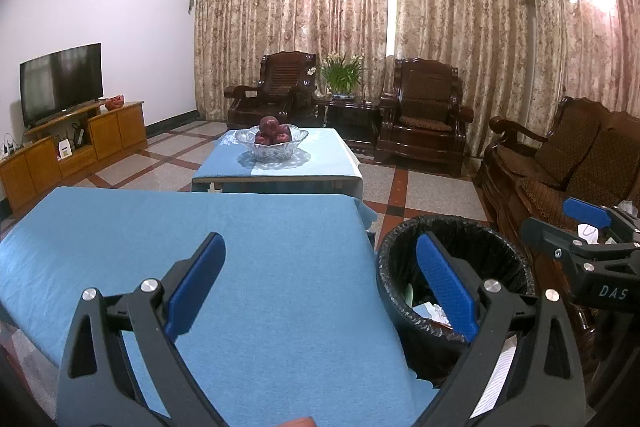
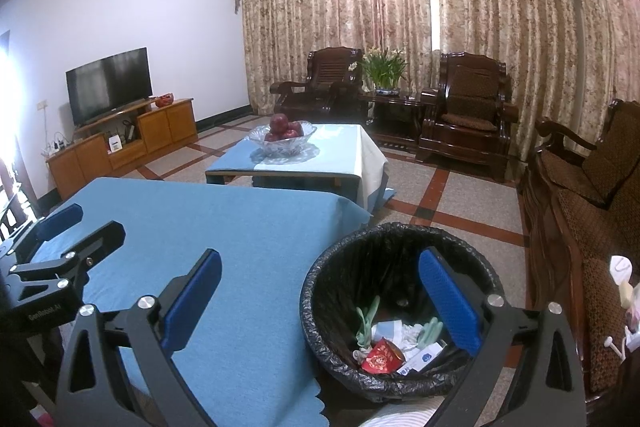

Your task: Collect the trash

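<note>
- Holding nothing, the left gripper hangs wide open over the bench, which has a blue cloth on it.
- Far off to the left of this gripper, a black TV sits on a wooden cabinet by the white wall.
- Straight ahead of the left gripper, past the bench, a glass bowl of red apples sits on a low table with a blue and white cloth.
- Behind that low table stand two dark wooden chairs with a green plant between them, and long flowery curtains hang at the back.
- Just to the right of the left gripper, down on the floor, stands the trash bin with a black bag in it. The blue right finger of this gripper shows in front of the bin.
- The right gripper is wide open too and holds nothing. Its left finger is over the blue bench and its right finger is over the bin.
- Below the right gripper, the trash lies at the bottom of the bin: a red packet, white paper bits and something pale green.
- To the right of the right gripper, a dark wooden sofa with brown cushions stands by the bin.
</note>
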The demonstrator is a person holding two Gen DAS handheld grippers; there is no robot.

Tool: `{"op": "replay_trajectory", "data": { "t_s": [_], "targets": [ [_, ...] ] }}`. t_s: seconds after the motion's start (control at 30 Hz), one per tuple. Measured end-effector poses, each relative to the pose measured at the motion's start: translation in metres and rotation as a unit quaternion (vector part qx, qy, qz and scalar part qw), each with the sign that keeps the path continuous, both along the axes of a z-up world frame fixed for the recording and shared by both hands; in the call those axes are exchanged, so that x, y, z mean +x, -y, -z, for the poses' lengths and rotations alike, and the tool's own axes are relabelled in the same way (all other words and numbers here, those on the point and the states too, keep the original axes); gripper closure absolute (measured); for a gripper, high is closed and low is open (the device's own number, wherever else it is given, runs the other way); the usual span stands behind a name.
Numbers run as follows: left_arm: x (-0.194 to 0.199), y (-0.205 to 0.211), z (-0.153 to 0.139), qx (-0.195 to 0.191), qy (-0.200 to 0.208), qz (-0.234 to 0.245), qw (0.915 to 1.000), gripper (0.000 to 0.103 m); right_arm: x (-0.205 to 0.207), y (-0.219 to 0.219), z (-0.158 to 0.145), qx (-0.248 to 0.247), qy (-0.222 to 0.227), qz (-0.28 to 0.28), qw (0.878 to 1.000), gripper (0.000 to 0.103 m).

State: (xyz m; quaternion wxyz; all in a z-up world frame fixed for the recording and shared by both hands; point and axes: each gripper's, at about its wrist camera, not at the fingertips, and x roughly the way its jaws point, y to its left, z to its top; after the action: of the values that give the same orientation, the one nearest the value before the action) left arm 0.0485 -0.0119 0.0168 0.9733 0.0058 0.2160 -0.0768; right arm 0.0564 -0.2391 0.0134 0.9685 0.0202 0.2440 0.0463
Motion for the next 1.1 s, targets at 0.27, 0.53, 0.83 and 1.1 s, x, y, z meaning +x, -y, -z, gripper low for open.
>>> {"op": "replay_trajectory", "data": {
  "t_s": [0.27, 0.53, 0.83, 1.1],
  "targets": [
    [-0.0008, -0.0001, -0.0004, 0.000, 0.000, 0.000, 1.0000, 0.009, -0.0003, -0.0018, -0.0025, -0.001, 0.001, -0.001, 1.000, 0.006],
    [-0.0010, 0.0002, 0.0009, 0.000, 0.001, 0.000, 1.0000, 0.009, -0.0006, -0.0028, -0.0018, -0.002, 0.001, -0.001, 1.000, 0.006],
    [-0.0014, 0.0003, 0.0018, 0.000, 0.000, 0.000, 1.0000, 0.009, -0.0007, -0.0037, -0.0006, -0.002, 0.000, -0.001, 1.000, 0.006],
    [-0.0015, 0.0003, 0.0030, -0.001, 0.001, 0.000, 1.0000, 0.009, -0.0004, -0.0036, -0.0011, -0.002, 0.001, -0.001, 1.000, 0.006]
  ]
}}
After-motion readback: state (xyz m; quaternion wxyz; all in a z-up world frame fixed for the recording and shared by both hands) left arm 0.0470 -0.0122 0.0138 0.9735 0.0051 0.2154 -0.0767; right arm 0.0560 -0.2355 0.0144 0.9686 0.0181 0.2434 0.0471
